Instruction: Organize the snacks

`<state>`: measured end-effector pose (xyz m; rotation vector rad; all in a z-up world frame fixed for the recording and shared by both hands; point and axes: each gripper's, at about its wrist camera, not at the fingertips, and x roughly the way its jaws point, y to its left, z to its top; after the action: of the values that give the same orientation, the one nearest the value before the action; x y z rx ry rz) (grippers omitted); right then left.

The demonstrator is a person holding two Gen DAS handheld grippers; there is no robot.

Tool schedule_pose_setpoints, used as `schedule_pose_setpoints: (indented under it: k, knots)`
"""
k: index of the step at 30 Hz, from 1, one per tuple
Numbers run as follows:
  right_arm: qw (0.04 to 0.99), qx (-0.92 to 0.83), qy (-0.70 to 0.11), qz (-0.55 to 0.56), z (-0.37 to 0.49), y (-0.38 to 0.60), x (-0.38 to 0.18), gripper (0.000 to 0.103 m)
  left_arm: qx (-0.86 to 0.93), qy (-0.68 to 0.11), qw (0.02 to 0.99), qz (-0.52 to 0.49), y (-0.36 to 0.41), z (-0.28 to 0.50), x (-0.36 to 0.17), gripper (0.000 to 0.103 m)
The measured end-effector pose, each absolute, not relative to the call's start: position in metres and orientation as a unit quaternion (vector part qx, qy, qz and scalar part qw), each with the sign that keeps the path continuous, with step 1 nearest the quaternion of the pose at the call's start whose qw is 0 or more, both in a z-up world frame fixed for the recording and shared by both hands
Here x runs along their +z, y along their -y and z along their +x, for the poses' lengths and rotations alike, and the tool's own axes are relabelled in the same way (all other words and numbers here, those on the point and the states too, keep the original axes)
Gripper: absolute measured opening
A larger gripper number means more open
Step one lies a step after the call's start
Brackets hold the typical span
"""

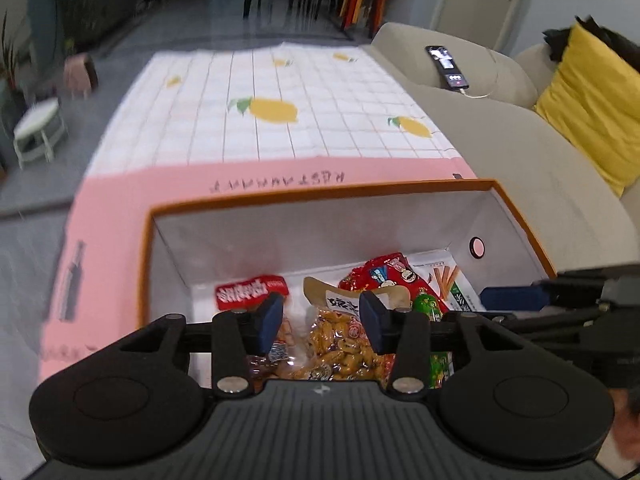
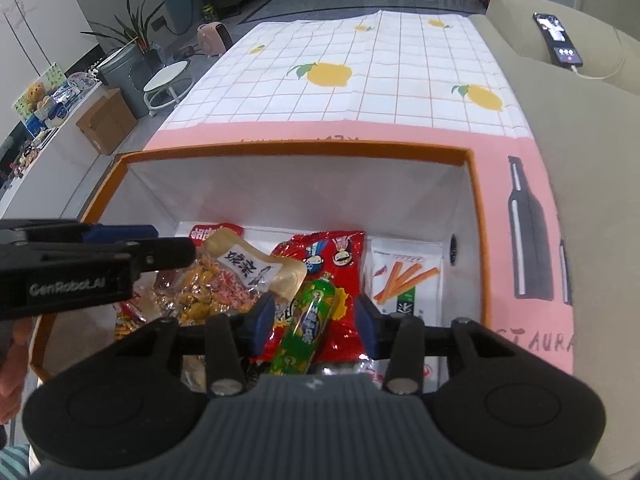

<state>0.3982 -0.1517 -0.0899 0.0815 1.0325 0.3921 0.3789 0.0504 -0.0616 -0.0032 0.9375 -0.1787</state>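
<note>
We see the snacks piled in a white cardboard box [image 2: 474, 184] with an orange rim: a clear crinkly bag of peanuts [image 1: 340, 350], a glossy red packet [image 2: 340, 264], a shiny green tube-shaped wrapper [image 2: 310, 322] lying on it, and a flat white pack [image 2: 406, 280] printed with orange sticks. Our left gripper [image 1: 322, 318] hangs over the peanuts, fingers apart, holding nothing. Our right gripper [image 2: 316, 320] is spread either side of the green tube, not gripping it. The box sits on a pink and checked lemon-print cloth [image 2: 400, 60] beside a beige sofa [image 2: 580, 128].
</note>
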Motion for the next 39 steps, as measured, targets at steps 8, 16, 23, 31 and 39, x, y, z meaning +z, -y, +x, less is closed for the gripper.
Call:
schedule_pose_setpoints:
  k: [8,16,23,31,39]
  knots:
    - [0.867,0.183,-0.463,0.028,0.364,0.159,-0.053,0.052,-0.061,-0.401,0.912,0.056,-0.041,0.336,-0.021,0.051]
    - [0.903,0.17,-0.393,0.018,0.303,0.173,0.003,0.064,-0.032,-0.336,0.936,0.1,-0.027,0.278,0.033,0.063]
    - [0.932,0.148,-0.328,0.036,0.231,0.19,0.037,0.075,-0.001,-0.283,0.954,0.094,-0.02,0.215,0.058,0.074]
    - [0.953,0.11,-0.281,0.031,0.15,0.191,0.04,0.078,0.03,-0.281,0.957,0.065,-0.021,0.171,0.05,0.08]
    - [0.956,0.098,-0.277,0.023,0.119,0.184,0.018,0.078,0.034,-0.311,0.949,0.04,-0.026,0.152,0.023,0.08]
